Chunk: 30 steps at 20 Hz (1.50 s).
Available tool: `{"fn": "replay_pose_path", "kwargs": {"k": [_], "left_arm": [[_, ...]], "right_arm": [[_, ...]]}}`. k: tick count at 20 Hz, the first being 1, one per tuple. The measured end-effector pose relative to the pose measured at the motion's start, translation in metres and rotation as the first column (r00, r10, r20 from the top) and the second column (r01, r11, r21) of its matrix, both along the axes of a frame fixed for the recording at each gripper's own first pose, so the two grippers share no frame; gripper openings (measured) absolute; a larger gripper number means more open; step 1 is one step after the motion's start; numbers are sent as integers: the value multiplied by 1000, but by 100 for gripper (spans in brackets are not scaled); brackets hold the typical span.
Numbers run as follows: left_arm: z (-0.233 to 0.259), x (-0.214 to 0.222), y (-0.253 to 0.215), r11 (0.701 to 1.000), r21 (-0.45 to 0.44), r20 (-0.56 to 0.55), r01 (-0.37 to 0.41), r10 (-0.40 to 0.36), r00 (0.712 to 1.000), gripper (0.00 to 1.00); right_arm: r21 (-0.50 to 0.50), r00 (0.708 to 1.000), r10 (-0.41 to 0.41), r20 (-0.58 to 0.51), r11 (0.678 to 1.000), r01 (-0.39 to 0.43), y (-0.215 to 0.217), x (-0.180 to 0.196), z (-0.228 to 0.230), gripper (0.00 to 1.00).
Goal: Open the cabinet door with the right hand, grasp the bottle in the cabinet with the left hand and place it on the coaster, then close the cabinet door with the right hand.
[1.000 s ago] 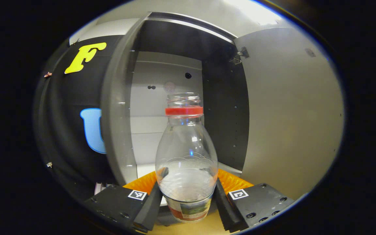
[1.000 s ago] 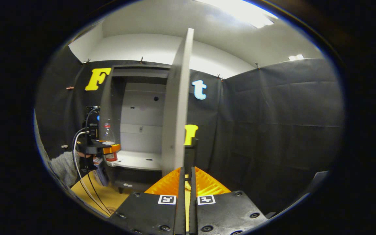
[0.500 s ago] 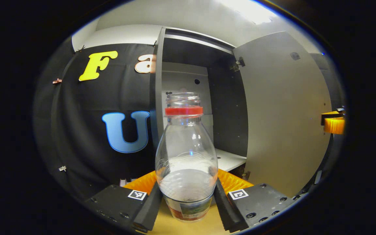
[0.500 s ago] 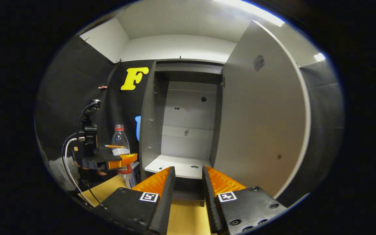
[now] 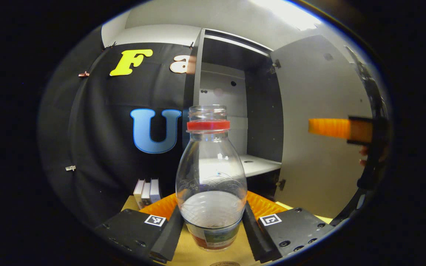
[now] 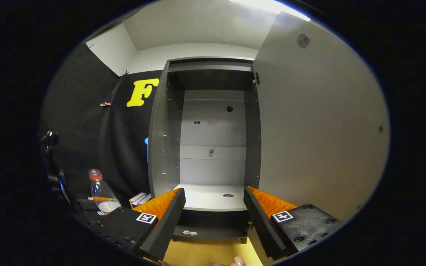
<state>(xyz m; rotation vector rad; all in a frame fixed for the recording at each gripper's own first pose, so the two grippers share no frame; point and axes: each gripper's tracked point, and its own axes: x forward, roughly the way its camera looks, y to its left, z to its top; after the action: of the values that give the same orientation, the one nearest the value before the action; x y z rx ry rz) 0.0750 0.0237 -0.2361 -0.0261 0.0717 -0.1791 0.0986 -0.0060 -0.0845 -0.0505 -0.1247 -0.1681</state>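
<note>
- Left gripper view: the left gripper [image 5: 212, 221] clamps the upright bottle [image 5: 211, 177] between both fingers, above the tabletop, left of the open cabinet door [image 5: 320, 136].
- Right gripper view: the right gripper [image 6: 215, 218] gapes wide, empty, facing the cabinet [image 6: 213, 147]; the bottle [image 6: 100, 192] stands far left.

Staged recording booth, not a real home. Black cloth wall [image 5: 98, 147] hung with clips [image 5: 84, 74] on the left and behind, plain white wall [image 6: 183, 55] and ceiling above it. One grey cabinet [image 6: 213, 147] stands at the far side, door [image 6: 316, 129] swung open on the right, inside bare with a white shelf [image 6: 209, 197]. Light wood table [image 6: 205, 253] in the near ground. Small white boxes [image 5: 147, 190] lined up against the cloth at the table's far left. Bright ceiling light [image 5: 290, 14] overhead.
</note>
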Motion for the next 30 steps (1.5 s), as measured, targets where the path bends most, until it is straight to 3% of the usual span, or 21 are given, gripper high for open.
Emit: {"fn": "replay_pose_path", "kwargs": {"k": [4, 7, 12, 19, 27, 30], "left_arm": [[-81, -17, -11, 999, -14, -76, -28, 27, 997, 77], [-138, -30, -20, 995, -80, -129, -52, 41, 991, 77], [-196, -47, -34, 995, -78, -132, -68, 58, 990, 77], [-251, -54, -39, 998, 23, -142, -59, 61, 988, 77], [-251, -57, -38, 998, -7, -139, -62, 60, 988, 83], [-240, -57, -37, 998, 23, -114, -63, 66, 991, 89]], "right_arm": [[18, 998, -64, -2, 998, 65, -18, 13, -29, 97], [16, 996, -87, -10, 996, 87, -25, 19, -49, 97], [8, 996, -65, -59, 998, 66, -11, 23, -79, 98], [-26, 989, -30, -147, 999, 26, 0, 26, -108, 98], [-50, 983, -10, -182, 999, 1, 7, 25, -114, 98], [-44, 981, -13, -196, 999, 4, 7, 26, -116, 98]]}}
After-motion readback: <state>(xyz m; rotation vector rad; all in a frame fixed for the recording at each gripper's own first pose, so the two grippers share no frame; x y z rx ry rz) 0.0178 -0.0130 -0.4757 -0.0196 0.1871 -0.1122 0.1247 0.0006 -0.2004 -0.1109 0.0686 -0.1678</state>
